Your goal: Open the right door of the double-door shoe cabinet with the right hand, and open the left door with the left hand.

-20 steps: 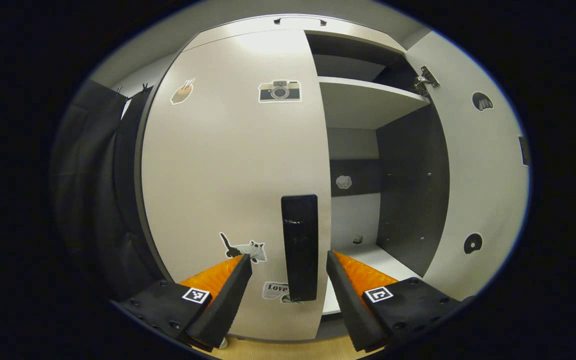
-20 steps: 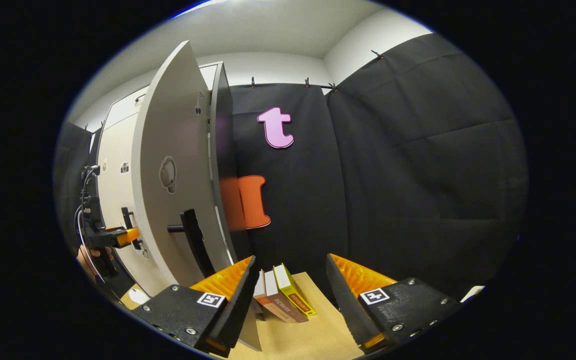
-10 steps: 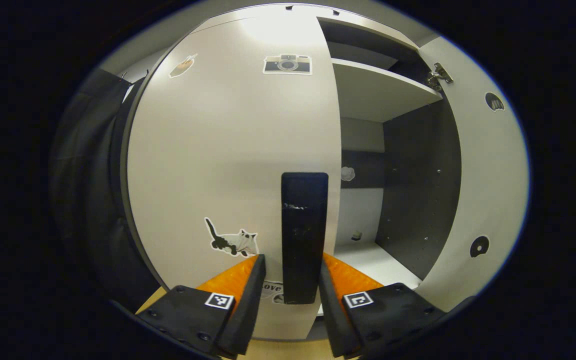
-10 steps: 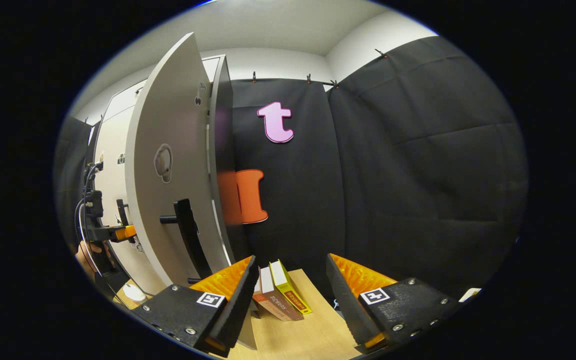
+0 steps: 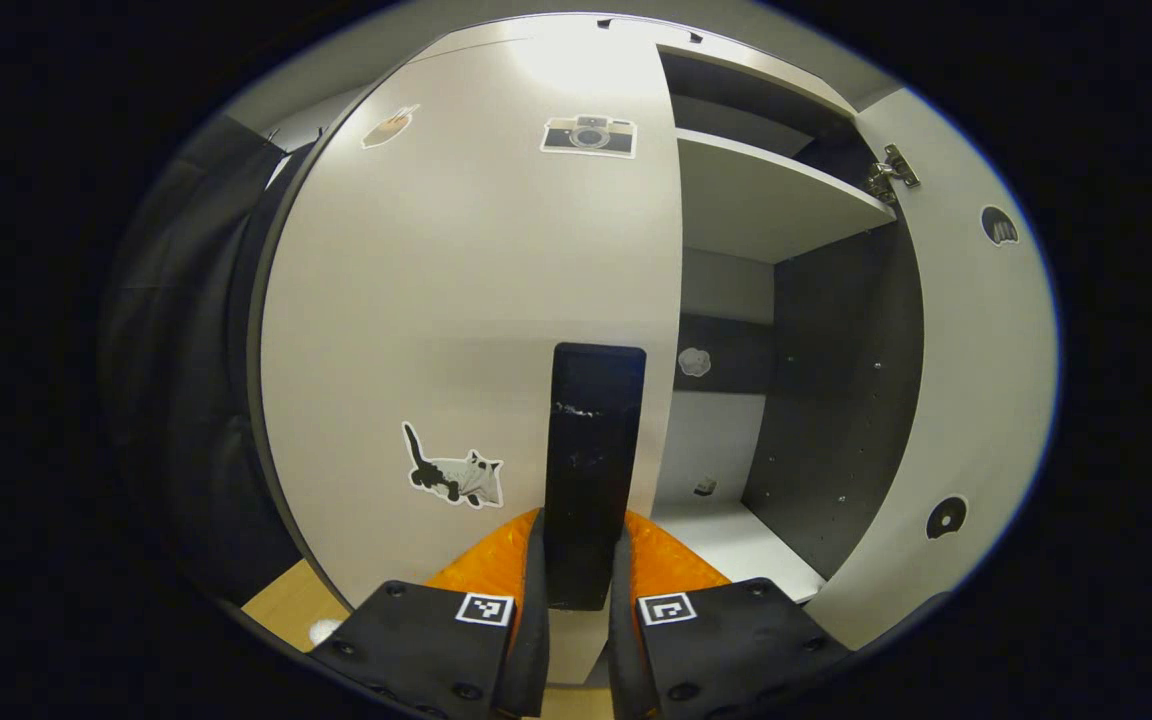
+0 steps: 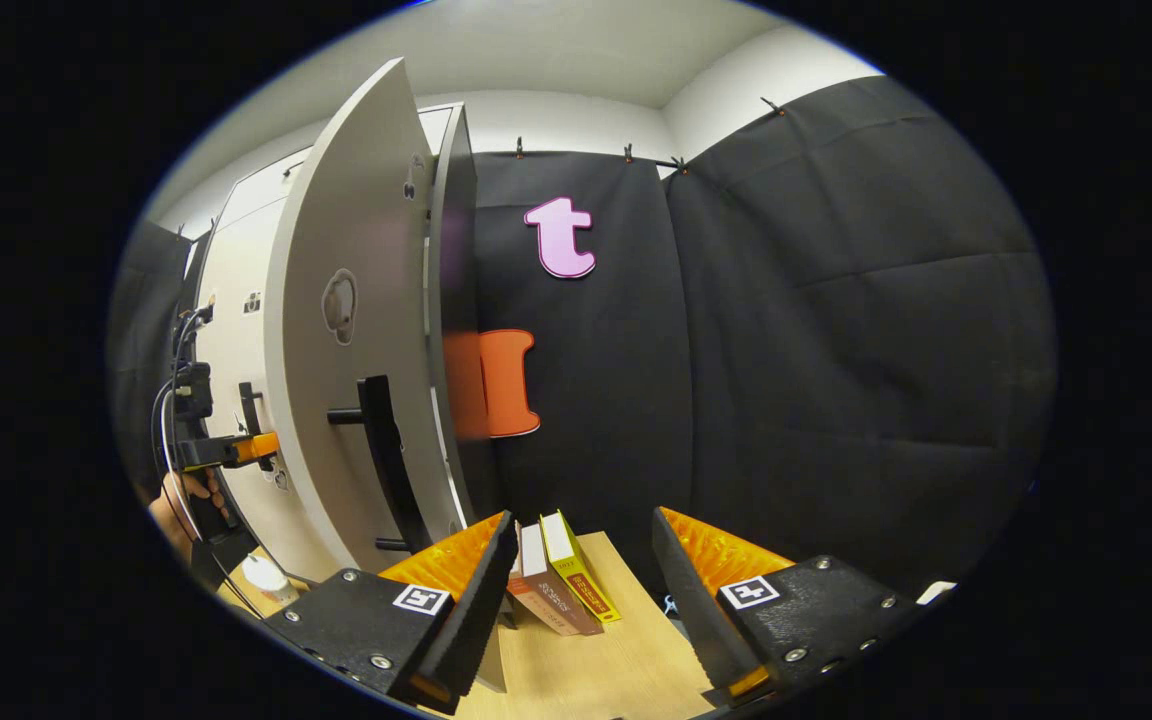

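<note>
In the left gripper view, the left gripper (image 5: pixel 578 590) is closed around the lower part of the tall black bar handle (image 5: pixel 591 470) of the pale grey left cabinet door (image 5: pixel 466 310). Its two fingers press on the handle from both sides. The left door looks closed. The handle stands upright, near the door's right edge, and rises straight above the fingers.

The pale grey right cabinet door (image 5: pixel 976 400) is swung open, and white shelves (image 5: pixel 766 195) show inside the cabinet.

In the right gripper view, the right gripper (image 6: pixel 581 585) is wide open and holds nothing. The open right door (image 6: pixel 346 330) with its black handle (image 6: pixel 381 460) is to its left, apart from the fingers. Some books (image 6: pixel 561 585) stand on the wooden floor (image 6: pixel 616 670) between the fingers.
</note>
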Motion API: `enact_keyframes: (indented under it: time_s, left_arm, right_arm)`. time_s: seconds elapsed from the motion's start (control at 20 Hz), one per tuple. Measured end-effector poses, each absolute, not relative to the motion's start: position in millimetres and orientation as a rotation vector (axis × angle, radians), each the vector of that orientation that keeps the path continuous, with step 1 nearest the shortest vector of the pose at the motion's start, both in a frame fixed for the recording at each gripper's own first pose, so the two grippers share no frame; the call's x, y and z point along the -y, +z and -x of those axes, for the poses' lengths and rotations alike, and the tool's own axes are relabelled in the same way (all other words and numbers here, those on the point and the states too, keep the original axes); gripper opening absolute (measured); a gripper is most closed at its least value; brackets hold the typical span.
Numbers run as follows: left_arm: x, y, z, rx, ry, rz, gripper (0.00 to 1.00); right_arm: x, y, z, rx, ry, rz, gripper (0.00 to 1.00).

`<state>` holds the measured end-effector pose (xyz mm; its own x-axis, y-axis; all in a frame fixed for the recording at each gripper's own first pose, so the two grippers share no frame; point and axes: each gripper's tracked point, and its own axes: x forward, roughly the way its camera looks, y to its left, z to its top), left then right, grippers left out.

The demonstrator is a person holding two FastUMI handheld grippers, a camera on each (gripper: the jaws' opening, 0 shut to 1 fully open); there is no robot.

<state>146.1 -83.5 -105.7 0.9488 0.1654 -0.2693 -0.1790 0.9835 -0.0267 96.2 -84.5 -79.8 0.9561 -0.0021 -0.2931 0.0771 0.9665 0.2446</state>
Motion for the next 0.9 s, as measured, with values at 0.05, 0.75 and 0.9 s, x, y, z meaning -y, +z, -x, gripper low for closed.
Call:
enact_keyframes:
  time_s: [0.05, 0.75, 0.9]
  left_arm:
    - [83, -106, -145, -0.272, 0.179, 0.052, 0.31]
    - [70, -103, -113, -0.27, 0.241, 0.09, 0.25]
    - [67, -103, -110, -0.27, 0.25, 0.103, 0.25]
  right_arm:
    - [84, -79, -95, -0.295, -0.038, -0.261, 0.83]
    - [70, -75, -102, -0.286, 0.022, -0.325, 0.83]
    - [72, -73, -107, -0.28, 0.021, -0.341, 0.83]
